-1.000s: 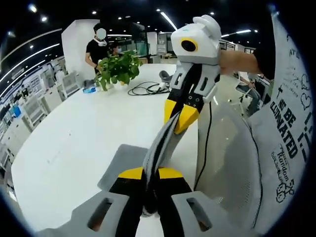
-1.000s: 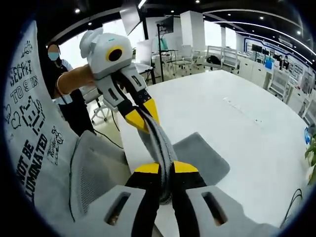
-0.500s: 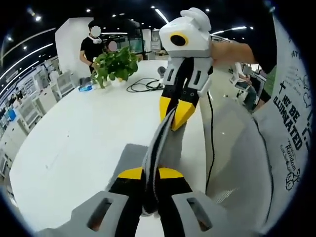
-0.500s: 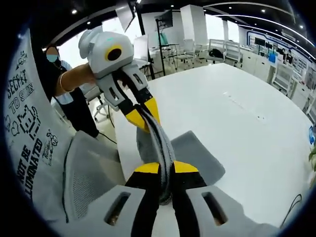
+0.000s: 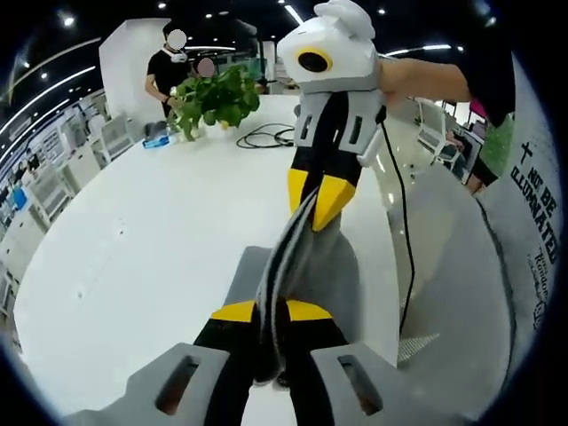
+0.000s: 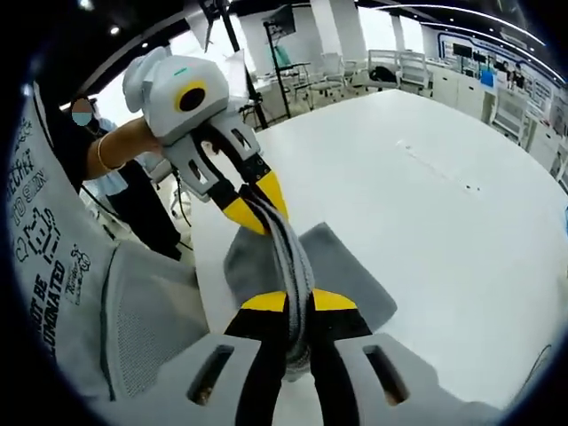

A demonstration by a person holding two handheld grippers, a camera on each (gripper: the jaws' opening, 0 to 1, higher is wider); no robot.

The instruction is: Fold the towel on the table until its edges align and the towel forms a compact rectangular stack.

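**Towel edge stretched between both my grippers, above the table**

Left gripper view: my left gripper (image 5: 271, 312) has its yellow-tipped jaws closed on the grey towel (image 5: 286, 257). The gathered edge runs taut from my jaws up to my right gripper (image 5: 319, 200), whose yellow tips are likewise pinched on it. The rest of the towel hangs and lies beneath on the white table (image 5: 151, 240), near the table's edge. A black cable (image 5: 262, 138) and a potted plant (image 5: 213, 98) sit at the far end, well apart from the towel. A grey mesh chair (image 5: 461, 293) stands beside the table.

Right gripper view: my right gripper (image 6: 297, 302) is clamped on the same bunched edge. The towel (image 6: 351, 275) spreads flat on the table (image 6: 444, 204) below. My left gripper (image 6: 253, 209) grips the far end of the strip, held by a hand (image 6: 120, 146).
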